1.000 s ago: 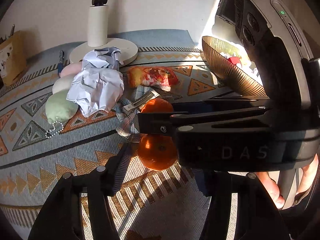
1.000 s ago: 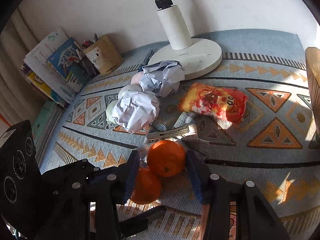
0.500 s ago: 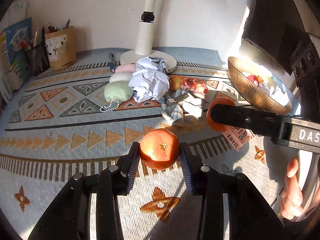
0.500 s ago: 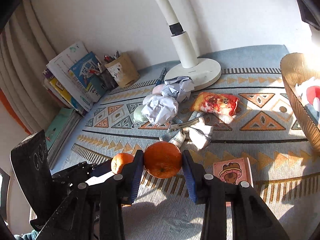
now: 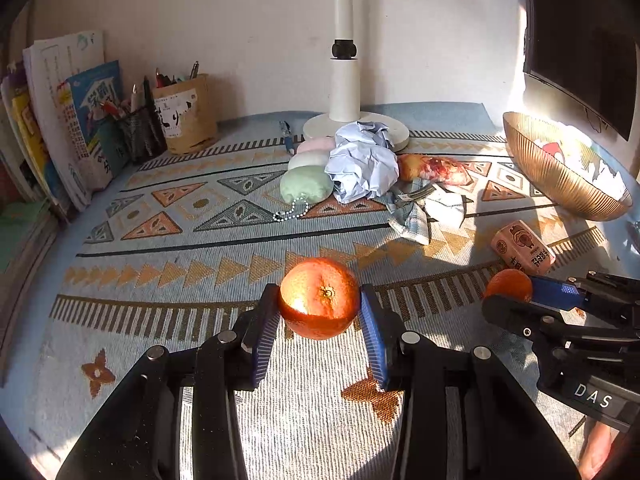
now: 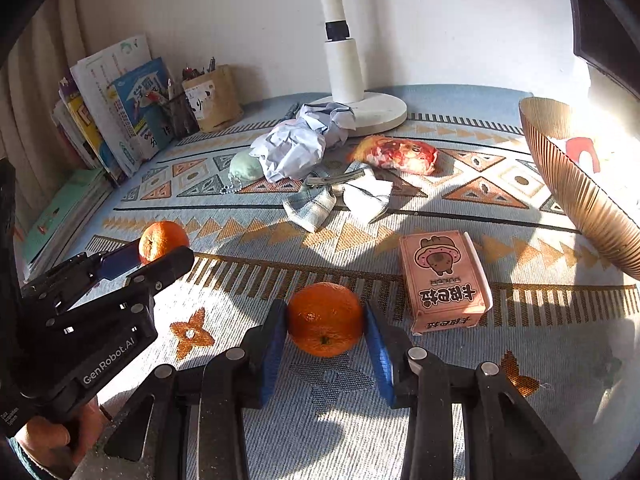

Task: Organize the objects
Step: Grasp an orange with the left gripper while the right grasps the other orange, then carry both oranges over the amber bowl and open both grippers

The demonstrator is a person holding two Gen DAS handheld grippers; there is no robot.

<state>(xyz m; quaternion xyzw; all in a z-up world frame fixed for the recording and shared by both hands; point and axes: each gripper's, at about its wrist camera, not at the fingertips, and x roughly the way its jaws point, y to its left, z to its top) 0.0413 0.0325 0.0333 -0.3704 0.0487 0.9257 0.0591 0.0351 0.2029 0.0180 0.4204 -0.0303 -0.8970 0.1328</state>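
Oranges are clamped in both grippers: one orange [image 5: 319,299] is pinched between the blue pads of the left gripper [image 5: 320,312], another orange [image 6: 325,319] between the pads of the right gripper [image 6: 325,332], both raised clear of the patterned mat [image 5: 192,240]. Jaws on each side have just been closing, fruit between them, and are now seated narrow on the peel. A pink card box [image 6: 444,284] is seen just right of the right-hand fruit, with crumpled paper [image 5: 362,164], a snack bag [image 6: 394,154] and a ribbed gold bowl [image 5: 560,176] located further back.
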